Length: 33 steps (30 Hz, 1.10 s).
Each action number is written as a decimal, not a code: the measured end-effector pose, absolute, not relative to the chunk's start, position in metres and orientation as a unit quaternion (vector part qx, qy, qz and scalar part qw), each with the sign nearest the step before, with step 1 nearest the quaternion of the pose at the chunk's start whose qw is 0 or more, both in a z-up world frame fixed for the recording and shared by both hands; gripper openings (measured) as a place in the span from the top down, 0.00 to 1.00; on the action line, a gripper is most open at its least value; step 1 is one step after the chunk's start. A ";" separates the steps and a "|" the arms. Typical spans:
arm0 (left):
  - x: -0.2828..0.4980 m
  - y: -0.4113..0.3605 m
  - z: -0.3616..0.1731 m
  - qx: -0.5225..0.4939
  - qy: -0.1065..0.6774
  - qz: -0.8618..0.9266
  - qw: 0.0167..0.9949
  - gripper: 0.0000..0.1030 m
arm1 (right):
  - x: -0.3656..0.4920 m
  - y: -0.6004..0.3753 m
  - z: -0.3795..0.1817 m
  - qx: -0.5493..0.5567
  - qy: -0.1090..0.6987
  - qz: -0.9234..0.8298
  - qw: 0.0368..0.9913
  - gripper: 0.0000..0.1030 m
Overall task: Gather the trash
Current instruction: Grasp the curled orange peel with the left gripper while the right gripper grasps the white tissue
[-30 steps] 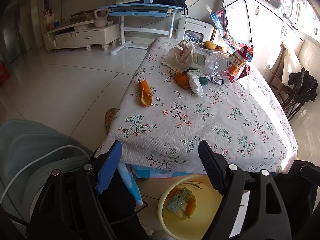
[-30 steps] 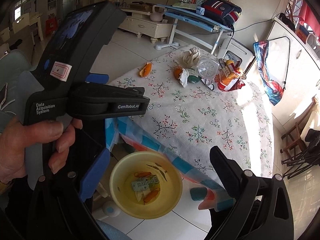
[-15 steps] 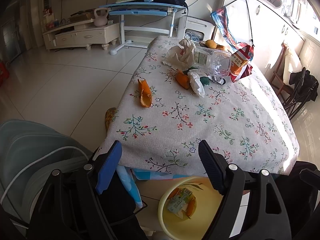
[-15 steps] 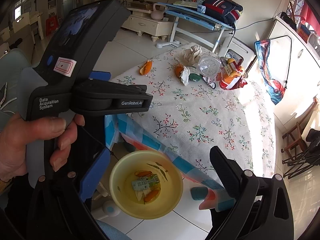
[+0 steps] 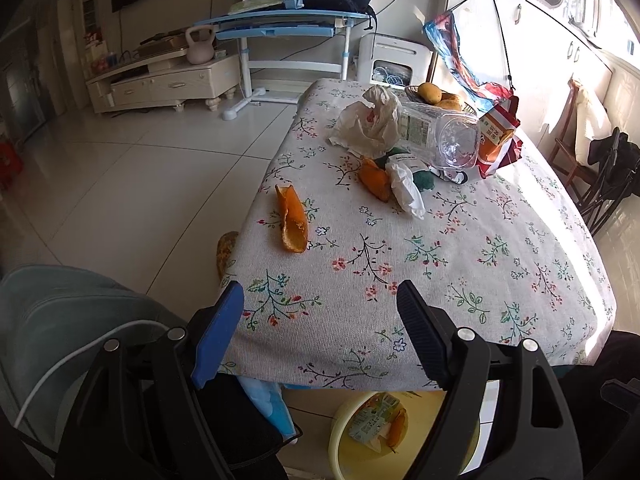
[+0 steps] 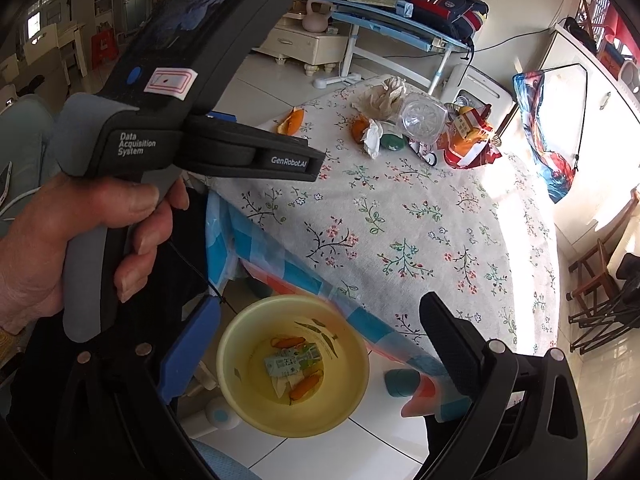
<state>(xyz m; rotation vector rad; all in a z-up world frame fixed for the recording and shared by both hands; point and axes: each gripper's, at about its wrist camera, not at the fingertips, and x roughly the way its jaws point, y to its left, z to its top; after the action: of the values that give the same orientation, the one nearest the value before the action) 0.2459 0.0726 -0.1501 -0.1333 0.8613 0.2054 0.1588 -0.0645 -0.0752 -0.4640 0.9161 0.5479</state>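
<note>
On the floral-clothed worktop [image 5: 460, 280], trash is laid out as follows. Item one: an orange peel [image 5: 292, 220], alone near the left edge. Item two: a second peel [image 5: 374, 180], touching a crumpled white tissue [image 5: 406, 188], farther in. Item three: a crumpled plastic bag [image 5: 370, 120], a clear plastic bottle [image 5: 444, 136] lying on its side and an orange-red snack packet [image 5: 498, 140], grouped at the far end. Below the near edge, a yellow basin [image 6: 294, 368] is set on the floor, with a carton and peel pieces inside. The left gripper [image 5: 320, 320] is held over the near worktop edge, fingers released and spread, nothing between them. The right gripper [image 6: 316, 344] is held above the basin, fingers likewise released and empty.
</note>
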 end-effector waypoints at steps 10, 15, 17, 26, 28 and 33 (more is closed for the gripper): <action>0.304 0.096 -0.158 -0.064 0.418 0.144 0.894 0.27 | 0.172 -0.073 -0.086 -0.190 0.437 0.247 0.844 0.08; 0.333 0.108 -0.173 -0.074 0.429 0.147 0.888 0.30 | 0.184 -0.086 -0.081 -0.164 0.420 0.227 0.863 0.07; 0.341 0.111 -0.182 -0.082 0.441 0.137 0.883 0.54 | 0.193 -0.091 -0.078 -0.150 0.414 0.219 0.870 0.07; 0.320 0.095 -0.189 -0.070 0.426 0.063 0.900 0.85 | 0.243 -0.097 -0.069 -0.083 0.388 0.207 0.894 0.08; 0.307 0.092 -0.189 -0.075 0.420 0.050 0.903 0.85 | 0.260 -0.093 -0.074 -0.066 0.395 0.210 0.892 0.08; 0.287 0.090 -0.190 -0.089 0.415 0.042 0.905 0.85 | 0.304 -0.071 -0.094 -0.042 0.416 0.221 0.881 0.08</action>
<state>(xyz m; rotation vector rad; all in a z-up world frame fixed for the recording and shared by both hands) 0.2866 0.0899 -0.1901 -0.1833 0.8567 0.0873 0.3041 -0.0706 -0.0936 -0.0880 0.8655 0.4598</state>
